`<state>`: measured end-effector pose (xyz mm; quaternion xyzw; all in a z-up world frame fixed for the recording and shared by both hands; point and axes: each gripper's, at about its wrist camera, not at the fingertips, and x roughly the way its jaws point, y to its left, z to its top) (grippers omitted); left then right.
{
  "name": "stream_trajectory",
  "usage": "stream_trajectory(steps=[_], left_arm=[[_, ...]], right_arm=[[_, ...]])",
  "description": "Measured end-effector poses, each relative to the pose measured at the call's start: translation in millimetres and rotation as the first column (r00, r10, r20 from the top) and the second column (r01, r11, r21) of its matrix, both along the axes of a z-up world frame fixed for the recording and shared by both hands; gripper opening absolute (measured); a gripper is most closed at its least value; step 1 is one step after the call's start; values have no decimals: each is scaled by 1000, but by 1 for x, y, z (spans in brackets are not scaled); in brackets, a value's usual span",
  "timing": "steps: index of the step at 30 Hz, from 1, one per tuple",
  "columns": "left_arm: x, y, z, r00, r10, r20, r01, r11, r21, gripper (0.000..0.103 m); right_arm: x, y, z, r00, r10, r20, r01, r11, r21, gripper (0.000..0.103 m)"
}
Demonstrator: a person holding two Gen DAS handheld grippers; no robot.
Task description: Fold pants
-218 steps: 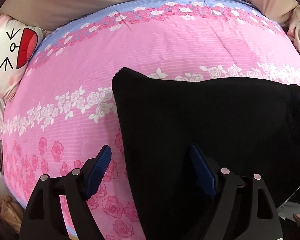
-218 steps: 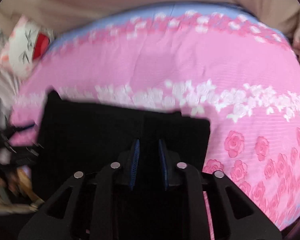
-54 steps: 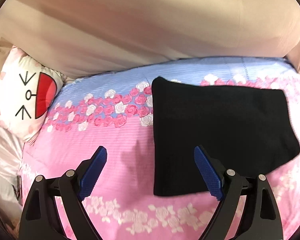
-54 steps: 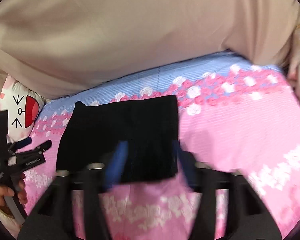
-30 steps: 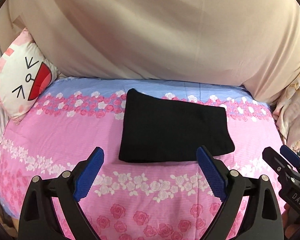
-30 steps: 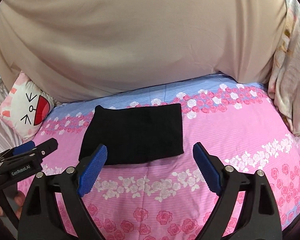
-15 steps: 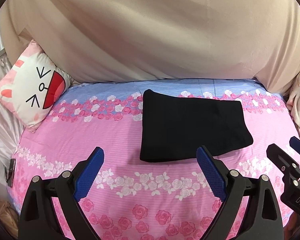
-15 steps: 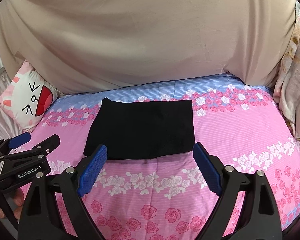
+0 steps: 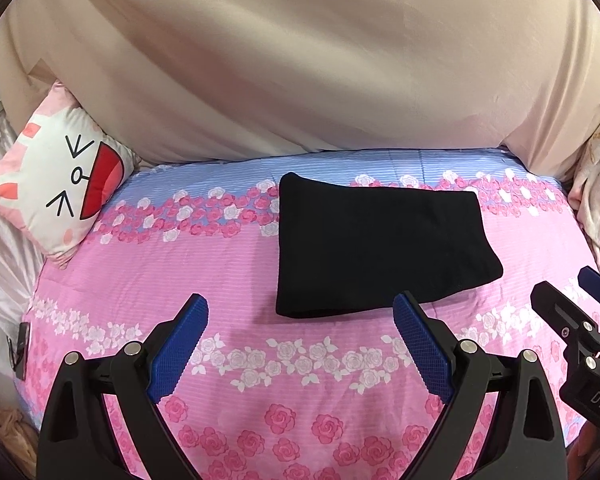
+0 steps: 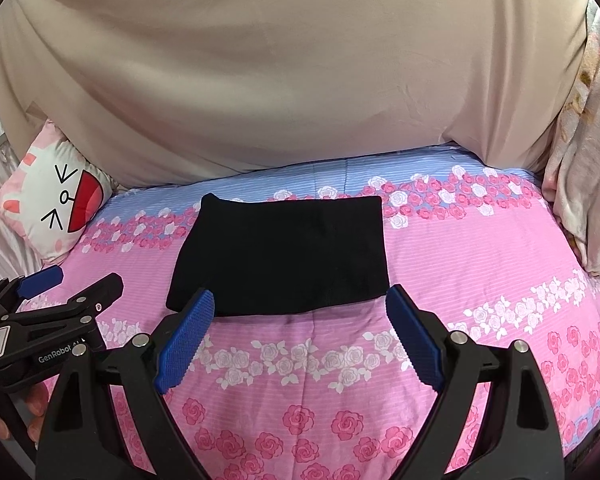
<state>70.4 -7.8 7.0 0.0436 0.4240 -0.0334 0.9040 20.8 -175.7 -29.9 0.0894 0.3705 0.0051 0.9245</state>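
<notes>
The black pants (image 9: 380, 244) lie folded into a flat rectangle on the pink rose-print bed cover (image 9: 180, 272); they also show in the right wrist view (image 10: 284, 256). My left gripper (image 9: 300, 320) is open and empty, held back from the near edge of the pants. My right gripper (image 10: 298, 312) is open and empty, also drawn back toward the bed's near side. The right gripper shows at the right edge of the left wrist view (image 9: 572, 320), and the left gripper at the left edge of the right wrist view (image 10: 60, 296).
A white cat-face pillow (image 9: 60, 184) leans at the bed's far left. A beige cloth (image 9: 300, 60) hangs behind the bed. A pale floral blanket (image 10: 584, 160) is bunched at the right edge.
Both grippers have let go of the pants and pulled back and up from the bed. The folded pants now lie still, farther from both cameras.
</notes>
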Motion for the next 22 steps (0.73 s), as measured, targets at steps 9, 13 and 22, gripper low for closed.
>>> stream_trajectory(steps=[9,13,22], left_arm=[[-2,-2,-1,1000,19,17,-19,1000,10,92],[-5,-6,2,999,2,53,-4,999,41,92],[-6,-14,1,997,-70,24,70,997,19,92]], right_arm=[[0,-3,-3,1000,-6,-9,6,1000,-2,86],[0,-3,-4,1000,-5,-13,5,1000,-4,86],[-1,-2,-7,1000,-3,-20,3,1000,1,86]])
